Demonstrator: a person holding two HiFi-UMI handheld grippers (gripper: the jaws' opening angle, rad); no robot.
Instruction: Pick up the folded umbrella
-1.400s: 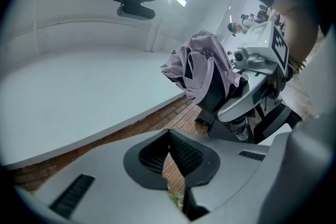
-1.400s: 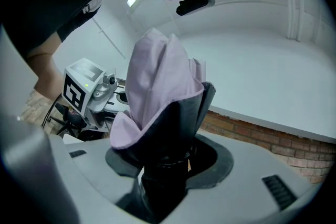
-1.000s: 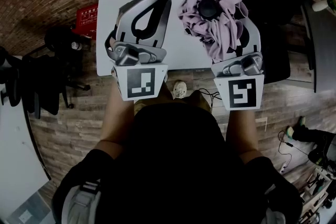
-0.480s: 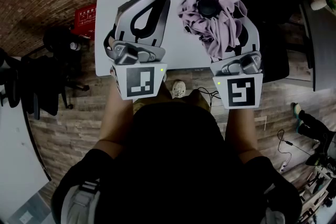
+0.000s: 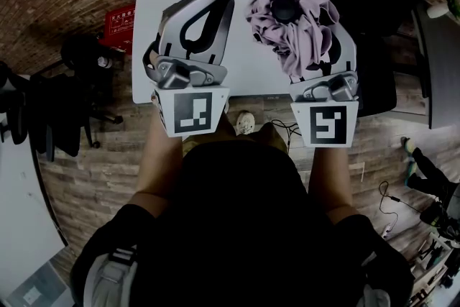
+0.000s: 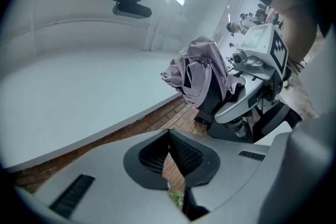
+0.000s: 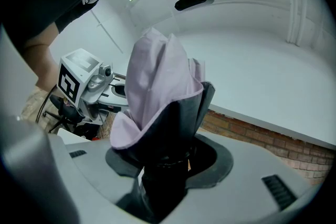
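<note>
Apparently the pick-up is done: the umbrella is in the air.
The right gripper [image 7: 165, 162] is clamped on the umbrella [image 7: 157, 81], lifted clear of the table [image 5: 244, 75] (only holding seems left). The left gripper [image 6: 170, 157] has its jaws together, empty. The red box [image 5: 121, 24] bears print too small to read.

left gripper [image 6: 169, 136]: jaws together, empty | folded umbrella [image 6: 195, 73]: mauve, at right | white table [image 6: 79, 86]: left

Left claw [image 6: 169, 135] seemingly shut; right claw [image 7: 167, 164] clamped.
</note>
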